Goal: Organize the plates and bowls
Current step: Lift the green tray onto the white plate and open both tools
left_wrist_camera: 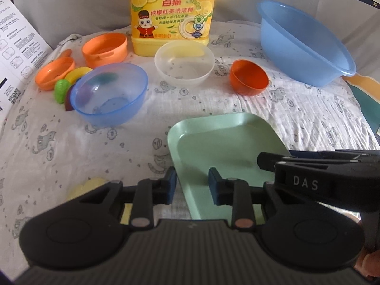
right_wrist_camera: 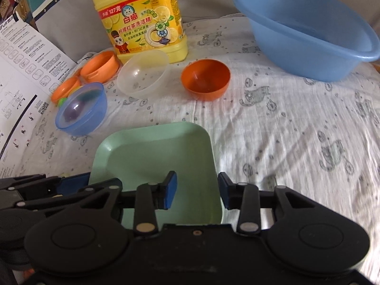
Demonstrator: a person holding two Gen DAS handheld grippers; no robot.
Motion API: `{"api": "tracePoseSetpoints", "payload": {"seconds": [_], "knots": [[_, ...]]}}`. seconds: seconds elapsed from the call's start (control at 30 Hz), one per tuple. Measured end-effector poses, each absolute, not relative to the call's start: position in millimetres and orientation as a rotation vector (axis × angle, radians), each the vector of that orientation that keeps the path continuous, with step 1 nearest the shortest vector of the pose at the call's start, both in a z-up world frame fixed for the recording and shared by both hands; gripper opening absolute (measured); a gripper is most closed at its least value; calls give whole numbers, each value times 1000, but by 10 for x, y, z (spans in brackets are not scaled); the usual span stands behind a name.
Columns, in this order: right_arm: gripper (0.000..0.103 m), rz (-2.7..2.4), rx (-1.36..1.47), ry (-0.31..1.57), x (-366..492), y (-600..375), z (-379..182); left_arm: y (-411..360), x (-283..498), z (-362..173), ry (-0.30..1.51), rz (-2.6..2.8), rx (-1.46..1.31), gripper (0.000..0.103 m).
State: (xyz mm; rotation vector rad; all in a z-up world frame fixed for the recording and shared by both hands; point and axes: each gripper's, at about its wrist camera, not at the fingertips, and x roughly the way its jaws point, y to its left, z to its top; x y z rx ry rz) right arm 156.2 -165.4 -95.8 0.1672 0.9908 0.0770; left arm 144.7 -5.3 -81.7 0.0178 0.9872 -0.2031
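A pale green square plate [left_wrist_camera: 220, 142] [right_wrist_camera: 156, 149] lies on the cloth at the front. My left gripper [left_wrist_camera: 192, 185] is open, its fingers straddling the plate's left rim. My right gripper [right_wrist_camera: 197, 190] is open, straddling the plate's right rim; it also shows in the left wrist view [left_wrist_camera: 308, 173]. Further back stand a blue translucent bowl [left_wrist_camera: 109, 92] [right_wrist_camera: 82, 109], a clear bowl [left_wrist_camera: 184, 63] [right_wrist_camera: 143, 73], a tilted dark orange bowl [left_wrist_camera: 249, 77] [right_wrist_camera: 205, 79] and two light orange dishes [left_wrist_camera: 104, 49] [left_wrist_camera: 54, 72].
A yellow detergent jug [left_wrist_camera: 171, 11] [right_wrist_camera: 142, 19] stands at the back. A large blue basin [left_wrist_camera: 301, 42] [right_wrist_camera: 306, 26] sits back right. Small toys [left_wrist_camera: 63, 90] lie beside the blue bowl. A printed cardboard box [left_wrist_camera: 16, 47] [right_wrist_camera: 23, 83] lies left. A pale yellow thing [left_wrist_camera: 87, 185] lies near the left gripper.
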Motion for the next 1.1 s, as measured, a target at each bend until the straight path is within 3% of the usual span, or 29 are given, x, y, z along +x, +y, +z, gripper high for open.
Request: {"api": "tracePoseSetpoints", "payload": {"seconds": [0.63, 1.1], "knots": [[38, 46, 241, 915, 405, -1935, -417, -202, 495, -341, 913, -308, 68, 29], [38, -27, 262, 891, -342, -2327, -383, -658, -69, -351, 907, -422, 153, 34]]}}
